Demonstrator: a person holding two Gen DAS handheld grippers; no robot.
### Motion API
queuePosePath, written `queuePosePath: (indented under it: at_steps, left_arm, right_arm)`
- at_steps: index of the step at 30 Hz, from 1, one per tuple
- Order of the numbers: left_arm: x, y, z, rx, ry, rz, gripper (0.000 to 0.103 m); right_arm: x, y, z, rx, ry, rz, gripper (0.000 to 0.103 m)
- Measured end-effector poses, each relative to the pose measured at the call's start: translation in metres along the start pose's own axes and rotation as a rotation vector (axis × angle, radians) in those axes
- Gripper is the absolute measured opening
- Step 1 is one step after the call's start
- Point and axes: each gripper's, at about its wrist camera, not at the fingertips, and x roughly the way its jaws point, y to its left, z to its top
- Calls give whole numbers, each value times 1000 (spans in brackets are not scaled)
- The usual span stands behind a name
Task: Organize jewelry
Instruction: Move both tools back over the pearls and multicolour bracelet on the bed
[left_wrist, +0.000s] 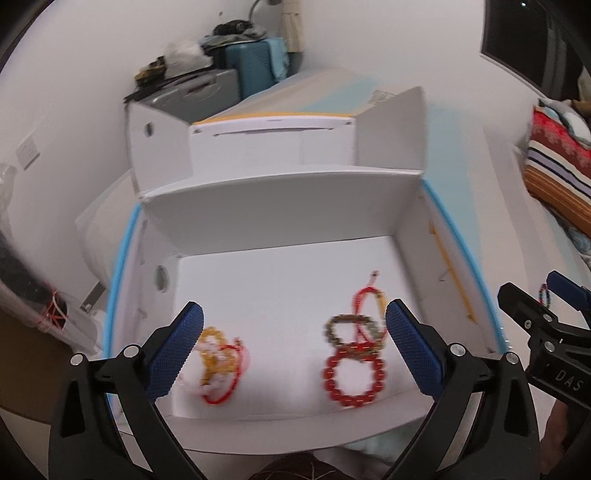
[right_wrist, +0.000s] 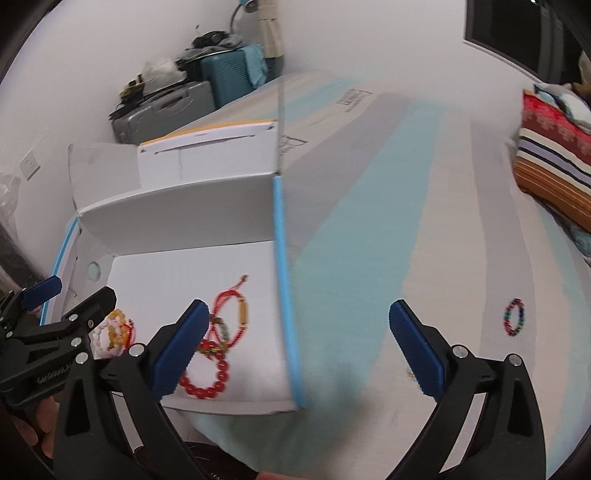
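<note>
Left wrist view first. Left gripper (left_wrist: 294, 321) hangs over the open white box (left_wrist: 280, 206), its blue-padded fingers (left_wrist: 177, 347) spread as wide as they go, with nothing between them. Below, on the box floor, lie two clusters kept apart. At the left is a tangle of yellow and pale beads with a red cord (left_wrist: 218, 363). At the right a red bead bracelet (left_wrist: 354, 376) touches an olive-brown bead bracelet (left_wrist: 351, 328), with a red cord bracelet (left_wrist: 369, 299) overlapping them from behind. The grouping looks deliberate: sorting by pile within one container. The box flaps stand upright, so access is from above only. The right gripper (left_wrist: 543, 306) shows at the frame's right edge, outside the box wall.

Right wrist view. Right gripper (right_wrist: 295, 321) is likewise wide open and empty; its fingers (right_wrist: 413, 343) straddle the blue-edged right wall of the box, one finger over the jewelry, the other over the striped bed surface (right_wrist: 369, 221) the box rests on. The same red beads, red cord and yellow tangle are visible inside. One multicoloured bead bracelet (right_wrist: 514, 317) lies alone on the bed, well apart from the box and to the right.

Assessment: most pieces are already boxed; the multicoloured bracelet remains outstanding and appears the likely next pickup for the right hand. Its thin, flat lie on soft fabric may make a clean pinch awkward. Both views are blurred, so clasp details cannot be confirmed.
</note>
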Motion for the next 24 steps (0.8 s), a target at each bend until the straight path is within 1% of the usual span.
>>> queuePosePath:
  at_steps: [6,16,19,24]
  left_arm:
    - [-8,-42,-1,48,-20,-54,97]
    - [-17,-141,-8,172,-39,-165,97]
    - [-13,-172,-14,210,-31,-196,97]
    - [5,-215,-23,251,5,-230,97]
  right_arm:
    - [-8,-42,-7,44,-12,-65,95]
    - [-14,-138,-20,164,-2,-184,95]
    - [-13,-172,-25,206,6,-219,95]
    - [-5,-222,-36,273,28,-233,95]
